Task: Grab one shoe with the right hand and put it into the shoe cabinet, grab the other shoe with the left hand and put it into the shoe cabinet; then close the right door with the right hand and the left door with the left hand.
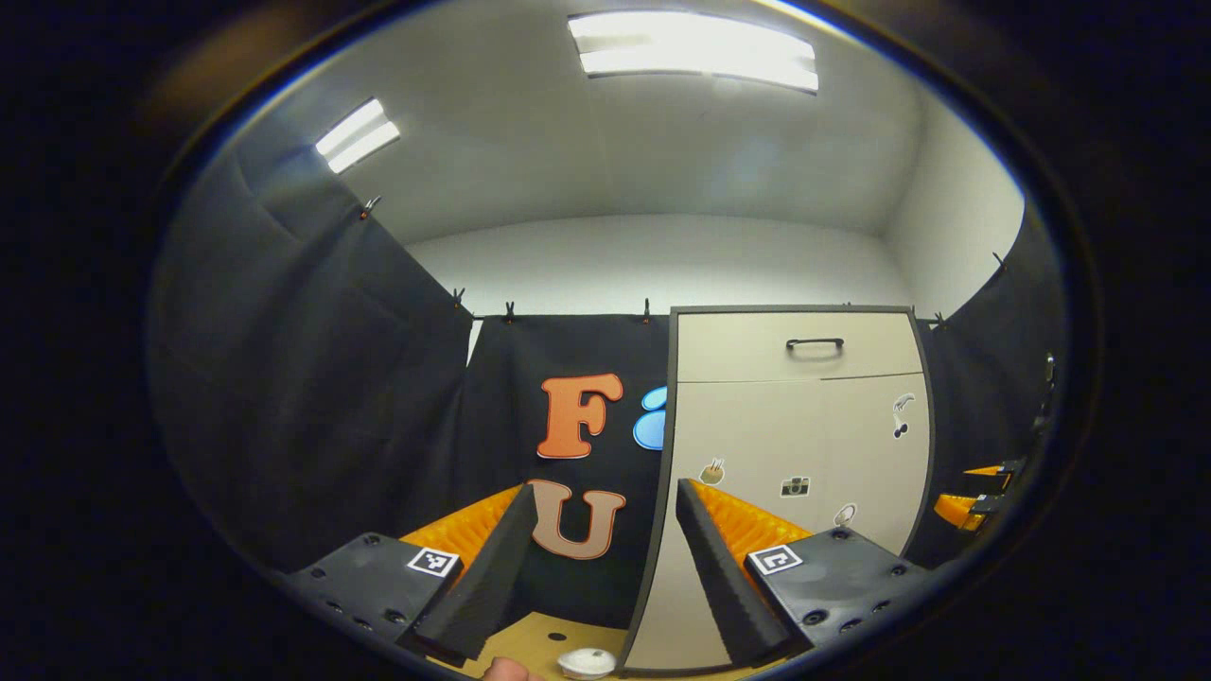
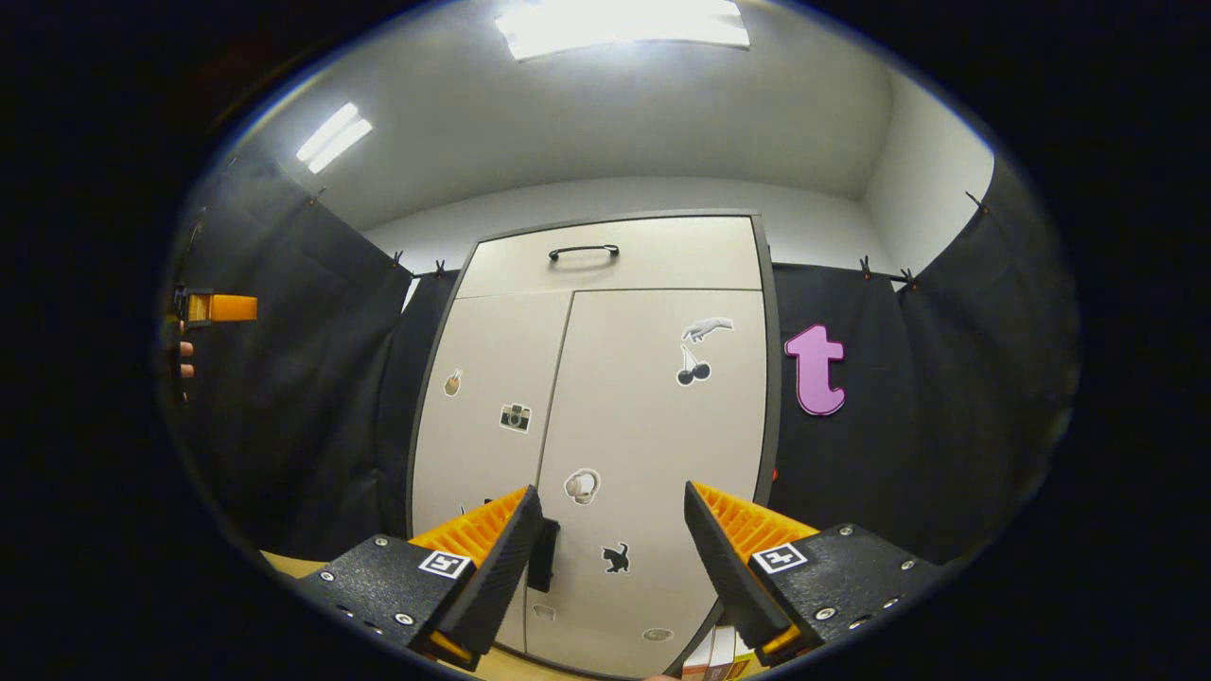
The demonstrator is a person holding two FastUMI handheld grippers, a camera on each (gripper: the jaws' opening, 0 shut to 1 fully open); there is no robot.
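The beige shoe cabinet (image 2: 605, 397) stands straight ahead in the right gripper view, with its left door (image 2: 487, 426) and right door (image 2: 662, 416) both flush and shut. A black handle (image 2: 544, 558) sits low on the left door. My right gripper (image 2: 611, 494) is open close in front of the doors, holding nothing. In the left gripper view the cabinet (image 1: 804, 426) is ahead to the right. My left gripper (image 1: 604, 492) is open and empty, pointing at the cabinet's left edge and the black cloth beside it.
A drawer with a black handle (image 2: 584, 252) tops the cabinet. Black cloth walls close in on both sides. A small white round object (image 1: 587, 662) lies on the wooden surface (image 1: 530, 643) below my left gripper. A small box (image 2: 721, 654) sits by the cabinet's lower right corner.
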